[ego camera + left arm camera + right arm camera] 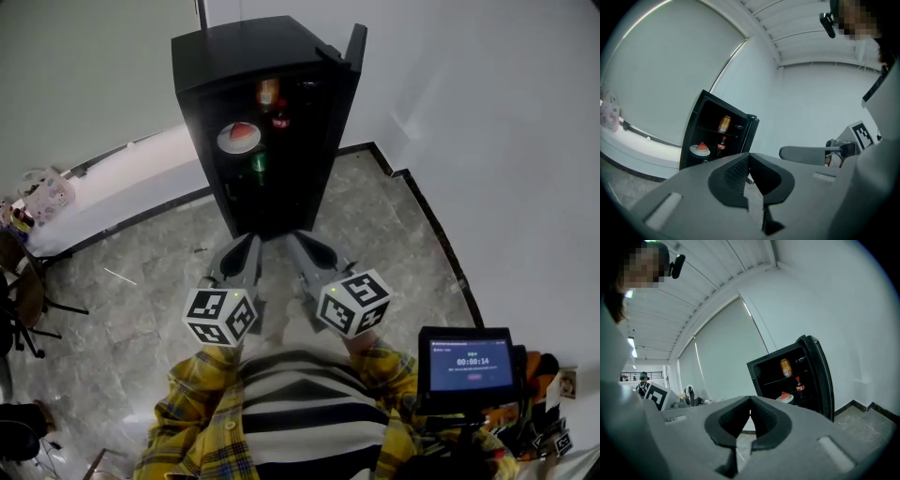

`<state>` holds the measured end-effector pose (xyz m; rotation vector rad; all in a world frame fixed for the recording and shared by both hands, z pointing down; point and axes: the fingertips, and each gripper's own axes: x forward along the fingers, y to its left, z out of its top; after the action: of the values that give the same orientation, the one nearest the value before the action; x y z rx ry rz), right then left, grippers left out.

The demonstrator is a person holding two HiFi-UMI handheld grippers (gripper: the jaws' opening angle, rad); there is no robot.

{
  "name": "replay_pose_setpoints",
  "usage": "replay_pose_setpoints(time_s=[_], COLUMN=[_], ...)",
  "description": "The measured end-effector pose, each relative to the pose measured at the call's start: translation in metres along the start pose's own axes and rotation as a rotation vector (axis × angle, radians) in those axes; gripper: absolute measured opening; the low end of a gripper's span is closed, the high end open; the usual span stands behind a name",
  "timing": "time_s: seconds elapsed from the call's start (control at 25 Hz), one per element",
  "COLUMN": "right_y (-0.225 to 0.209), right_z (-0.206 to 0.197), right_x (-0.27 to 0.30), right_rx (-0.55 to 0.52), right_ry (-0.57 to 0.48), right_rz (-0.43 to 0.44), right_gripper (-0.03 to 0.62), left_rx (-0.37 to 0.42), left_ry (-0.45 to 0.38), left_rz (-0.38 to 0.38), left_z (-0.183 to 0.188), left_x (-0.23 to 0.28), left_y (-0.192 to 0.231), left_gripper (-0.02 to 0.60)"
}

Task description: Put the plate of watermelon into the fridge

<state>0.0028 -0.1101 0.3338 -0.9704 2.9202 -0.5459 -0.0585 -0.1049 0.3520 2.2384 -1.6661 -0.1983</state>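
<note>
Inside the open black fridge (267, 56), on the middle shelf and toward its left edge, lies the plate of watermelon (239, 137), with one red slice on the white plate. A cola bottle (722, 146) stands just beside it on the right, and an orange can (724, 123) stands on the shelf above. The fridge door (354, 47) is swung open at the right side. The fridge stands on the marble floor (394, 234), against the wall. The left hand-held gripper (242, 255) and the right hand-held gripper (314, 255) are side by side in front of the person, well apart from the fridge, both pointing to it. Each hand-held gripper has its jaws closed together with nothing between them.
</note>
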Motion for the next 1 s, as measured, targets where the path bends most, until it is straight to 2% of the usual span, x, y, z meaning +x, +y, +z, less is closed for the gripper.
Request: replay_pose_setpoints(time_s=[0.2, 1.0], right_y=[0.013, 0.014], right_z=[-0.005, -0.013], right_x=[-0.005, 0.013], right_rx=[-0.033, -0.036], right_ry=[-0.003, 0.022], right_rz=[-0.007, -0.028], right_gripper=[-0.003, -0.003], left_rx=[0.000, -0.002], left_ry=[-0.024, -0.009], left_rz=[0.002, -0.032], left_z=[-0.003, -0.002], left_x=[-0.016, -0.013], left_y=[-0.006, 0.003], left_gripper=[0.000, 0.000])
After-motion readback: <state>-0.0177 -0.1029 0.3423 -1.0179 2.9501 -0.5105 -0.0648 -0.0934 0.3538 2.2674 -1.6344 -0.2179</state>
